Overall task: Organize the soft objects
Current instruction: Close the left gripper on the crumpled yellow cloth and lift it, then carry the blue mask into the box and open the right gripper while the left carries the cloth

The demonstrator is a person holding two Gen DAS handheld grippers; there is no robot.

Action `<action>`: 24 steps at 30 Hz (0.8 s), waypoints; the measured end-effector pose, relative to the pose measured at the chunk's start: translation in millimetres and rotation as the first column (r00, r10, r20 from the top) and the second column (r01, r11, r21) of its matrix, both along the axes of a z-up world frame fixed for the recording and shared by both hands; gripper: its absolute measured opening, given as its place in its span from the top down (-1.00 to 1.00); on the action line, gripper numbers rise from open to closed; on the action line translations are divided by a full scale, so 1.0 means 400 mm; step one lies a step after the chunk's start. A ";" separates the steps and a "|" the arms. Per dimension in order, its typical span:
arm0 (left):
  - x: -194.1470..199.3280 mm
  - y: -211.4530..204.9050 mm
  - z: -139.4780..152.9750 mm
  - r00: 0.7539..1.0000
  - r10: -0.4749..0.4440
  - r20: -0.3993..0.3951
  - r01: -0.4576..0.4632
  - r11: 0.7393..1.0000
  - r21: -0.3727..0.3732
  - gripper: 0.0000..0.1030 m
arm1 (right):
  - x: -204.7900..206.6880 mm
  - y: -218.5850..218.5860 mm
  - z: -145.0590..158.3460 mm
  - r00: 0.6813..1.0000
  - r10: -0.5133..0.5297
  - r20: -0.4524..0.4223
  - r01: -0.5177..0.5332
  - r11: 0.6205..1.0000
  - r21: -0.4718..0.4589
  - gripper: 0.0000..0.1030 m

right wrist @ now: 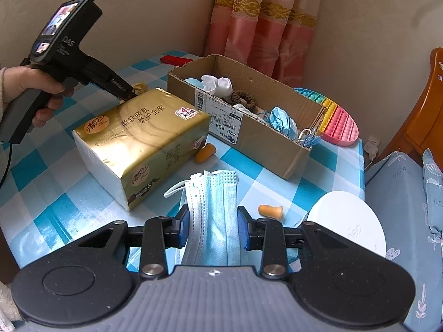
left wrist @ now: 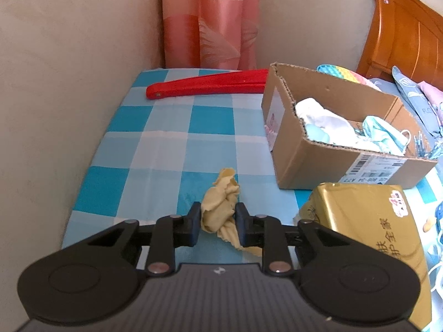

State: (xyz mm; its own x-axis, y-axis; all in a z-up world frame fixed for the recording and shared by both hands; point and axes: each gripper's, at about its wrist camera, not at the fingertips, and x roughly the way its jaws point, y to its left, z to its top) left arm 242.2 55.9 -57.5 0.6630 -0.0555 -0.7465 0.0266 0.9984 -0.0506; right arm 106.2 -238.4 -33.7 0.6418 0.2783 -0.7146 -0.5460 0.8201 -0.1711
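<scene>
Left tongs (left wrist: 217,222) clasp yellow cloth (left wrist: 221,207) — right tongs (right wrist: 213,228) clasp masks (right wrist: 213,207).

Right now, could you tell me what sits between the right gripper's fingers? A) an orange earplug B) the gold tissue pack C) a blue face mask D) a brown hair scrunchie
C: the right gripper has its fingers on either side of the folded blue face mask, with the earplugs and the tissue pack lying apart on the checked cloth.

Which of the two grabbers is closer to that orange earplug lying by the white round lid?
Right. The right gripper, shut on the blue face masks, sits just beside the orange earplug. The left gripper is far off, beyond the gold tissue pack.
</scene>
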 end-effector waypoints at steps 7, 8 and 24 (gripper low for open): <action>-0.036 0.000 0.034 1.000 -0.021 0.020 0.021 1.000 -0.011 0.54 | 0.000 0.000 0.011 1.000 -0.001 0.012 0.001 1.000 0.000 0.24; -0.044 0.000 0.040 1.000 -0.023 0.021 0.023 1.000 -0.013 0.54 | -0.001 -0.001 0.013 1.000 0.000 0.015 0.000 1.000 0.001 0.24; -0.220 -0.012 0.128 0.997 -0.019 0.079 0.026 0.996 -0.091 0.53 | 0.091 -0.032 0.113 0.994 0.007 0.108 -0.008 1.000 0.016 0.24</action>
